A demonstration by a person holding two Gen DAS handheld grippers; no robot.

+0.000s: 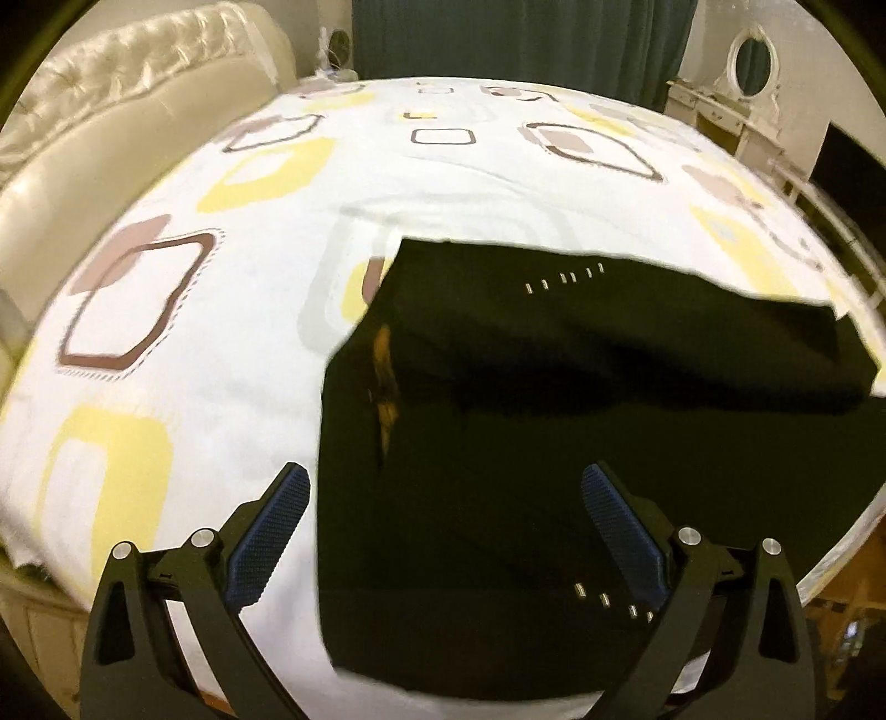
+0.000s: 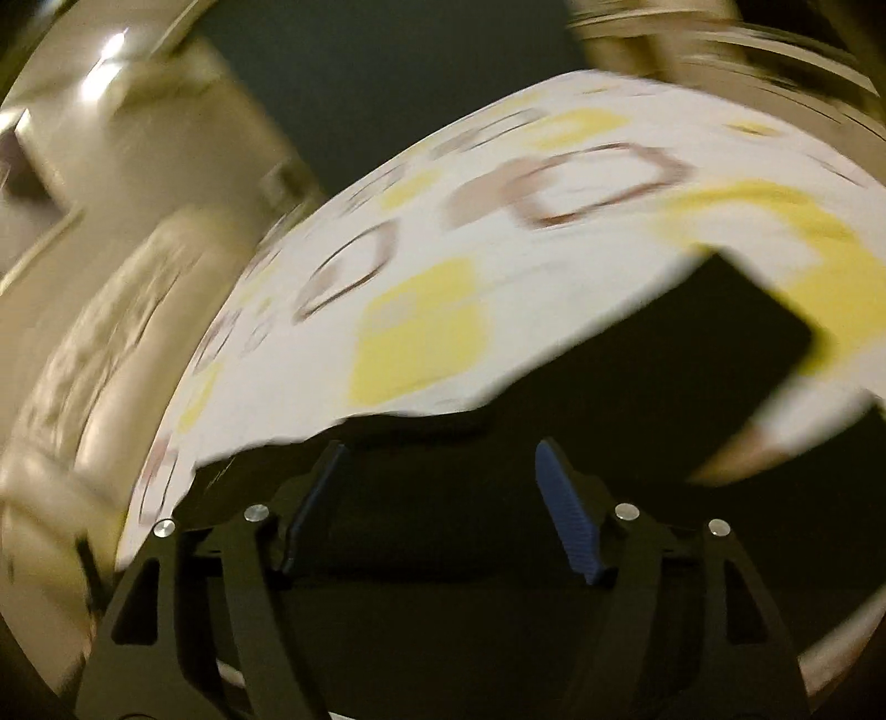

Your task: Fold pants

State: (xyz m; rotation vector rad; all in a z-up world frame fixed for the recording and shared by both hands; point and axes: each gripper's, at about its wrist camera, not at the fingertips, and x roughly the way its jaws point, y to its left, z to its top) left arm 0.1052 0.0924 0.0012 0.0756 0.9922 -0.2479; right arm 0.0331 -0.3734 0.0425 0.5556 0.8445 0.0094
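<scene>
Left wrist view: black pants (image 1: 554, 443) lie folded on a bed, a top layer laid across the lower one, its far edge running from the middle of the frame out to the right. Two short rows of small silver studs (image 1: 563, 278) show on the dark cloth, one on the upper layer and one close to the camera. A narrow slit of orange-brown shows near the garment's left edge. The left gripper (image 1: 443, 493) hangs above the near part of the pants with its jaws wide apart and nothing between the blue ribbed pads (image 1: 271, 537); one finger stands over white sheet, the other over black cloth.

The bedsheet (image 1: 221, 310) under the pants is white, printed with rounded squares in yellow, brown and taupe. A cream tufted headboard (image 1: 111, 111) runs along the left, a dark green curtain (image 1: 520, 39) hangs beyond the bed, and a white dressing table with an oval mirror (image 1: 750, 58) stands at the far right.

Right wrist view, heavily blurred: the right gripper (image 2: 440, 459) is over the black fabric (image 2: 637, 387) near its edge, jaws apart, holding nothing; the patterned sheet (image 2: 421, 327) stretches beyond.
</scene>
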